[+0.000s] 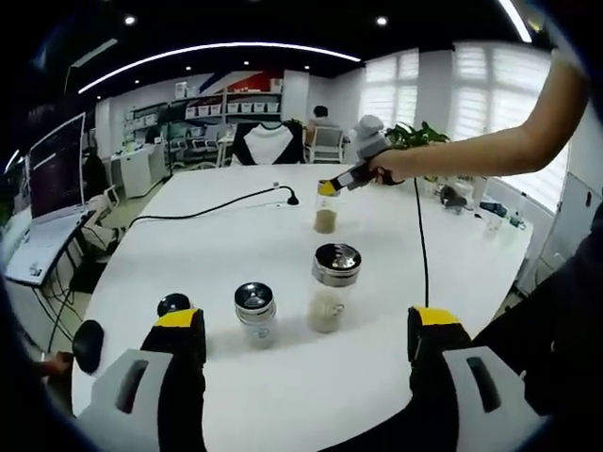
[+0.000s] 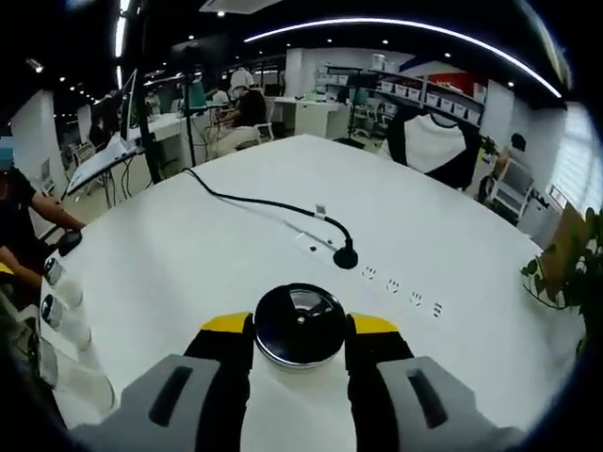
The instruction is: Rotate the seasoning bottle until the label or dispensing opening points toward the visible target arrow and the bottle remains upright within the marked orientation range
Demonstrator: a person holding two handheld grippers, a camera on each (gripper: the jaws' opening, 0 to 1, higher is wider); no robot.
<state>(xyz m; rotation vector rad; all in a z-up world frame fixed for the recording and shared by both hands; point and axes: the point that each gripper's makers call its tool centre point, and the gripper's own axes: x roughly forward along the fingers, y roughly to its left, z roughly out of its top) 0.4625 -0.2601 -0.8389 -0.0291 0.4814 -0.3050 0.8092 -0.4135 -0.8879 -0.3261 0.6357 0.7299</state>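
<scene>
1. Left gripper view: the left gripper (image 1: 306,339) hangs low over the near edge of the white table (image 1: 217,245), its two yellow-tipped fingers (image 1: 179,330) spread wide apart with nothing between them.
2. Just ahead of those fingers there are two shakers with shiny metal caps standing upright on the table: a tall shaker (image 1: 332,287) with pale powder inside, and a short shaker (image 1: 255,311) just to its left in the view. They're near each other but not touching.
3. A small black round cap (image 1: 173,303) sits on the table right by the left finger.
4. Farther across the table, the seasoning bottle (image 1: 326,215) stands upright, and the right gripper (image 1: 330,186), held in a person's hand (image 1: 396,166), is down on its top.
5. Right gripper view: you're looking straight down at the seasoning bottle's (image 2: 300,325) shiny dark lid, and the right gripper's (image 2: 300,330) yellow-tipped fingers (image 2: 226,344) are clamped against it on both sides. Can't tell where the label or opening points from here.
6. A black cable (image 2: 264,207) runs across the table (image 2: 452,358) and ends in a round black plug (image 2: 345,256) just beyond the bottle. Small printed marks (image 2: 403,285) sit on the tabletop to the right of the plug.
</scene>
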